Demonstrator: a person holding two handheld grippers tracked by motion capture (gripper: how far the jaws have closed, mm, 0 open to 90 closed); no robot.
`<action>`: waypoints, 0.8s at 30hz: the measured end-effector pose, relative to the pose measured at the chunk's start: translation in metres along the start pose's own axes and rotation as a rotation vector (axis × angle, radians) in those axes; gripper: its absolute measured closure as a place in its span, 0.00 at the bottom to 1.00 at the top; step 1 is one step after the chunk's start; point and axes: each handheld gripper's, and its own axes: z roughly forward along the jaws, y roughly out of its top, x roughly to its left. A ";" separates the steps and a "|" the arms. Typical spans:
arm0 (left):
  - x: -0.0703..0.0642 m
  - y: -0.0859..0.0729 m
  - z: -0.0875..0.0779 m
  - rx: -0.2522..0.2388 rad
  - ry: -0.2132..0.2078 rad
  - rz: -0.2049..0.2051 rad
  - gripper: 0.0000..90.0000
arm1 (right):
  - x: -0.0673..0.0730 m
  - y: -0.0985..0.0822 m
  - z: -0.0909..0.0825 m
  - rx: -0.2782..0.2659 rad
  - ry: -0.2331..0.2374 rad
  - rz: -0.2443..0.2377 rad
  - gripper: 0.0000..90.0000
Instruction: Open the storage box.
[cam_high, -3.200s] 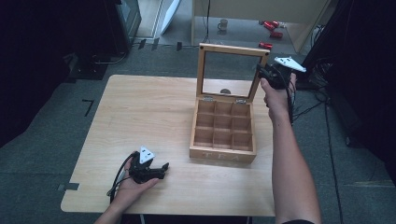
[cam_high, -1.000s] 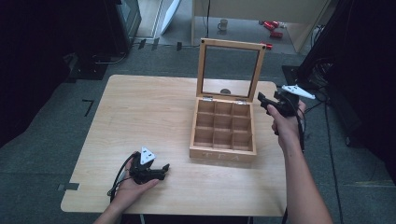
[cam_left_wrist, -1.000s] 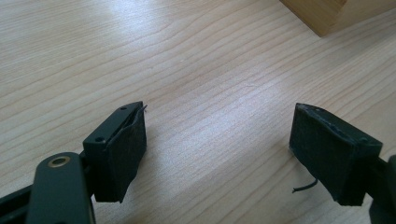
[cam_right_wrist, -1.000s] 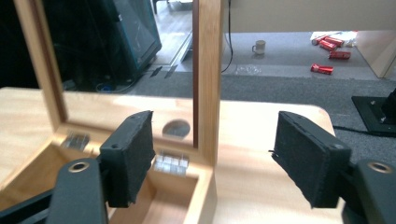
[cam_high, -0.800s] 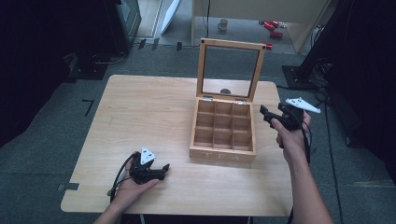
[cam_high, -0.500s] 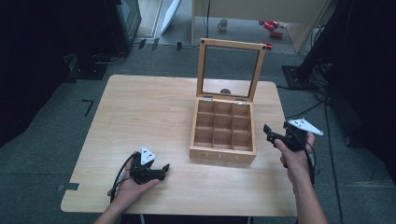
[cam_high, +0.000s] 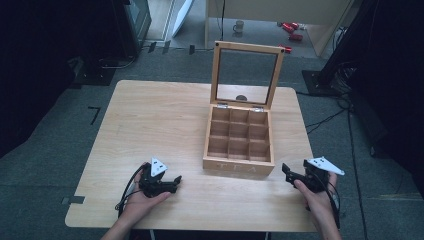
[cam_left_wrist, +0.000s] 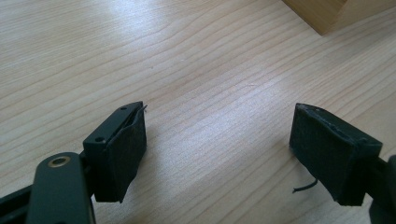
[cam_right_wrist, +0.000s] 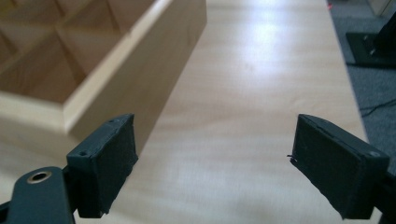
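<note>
Lid (cam_high: 247, 75) of tea box (cam_high: 240, 145) stands upright, box sits right of table (cam_high: 165, 115) centre, nine compartments empty. Right gripper (cam_high: 290, 172) at box's 4 o'clock, jaws just opened wide, nothing between them, low over wood. Left gripper (cam_high: 172, 182) at box's 8 o'clock, jaws apart and empty, resting on table. Step reads as retreat to rest: settle right hand gently, keep clear of box wall so lid doesn't drop.
</note>
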 end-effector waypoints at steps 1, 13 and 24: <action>0.000 0.000 0.000 0.000 0.001 0.001 0.22 | 0.000 -0.005 0.000 0.012 0.000 0.000 0.14; -0.001 0.000 0.000 -0.001 0.003 0.001 0.22 | 0.006 -0.042 0.002 0.146 -0.058 -0.054 0.07; -0.002 0.000 0.001 0.006 0.013 0.014 0.21 | 0.009 -0.044 0.003 0.149 -0.058 -0.085 0.03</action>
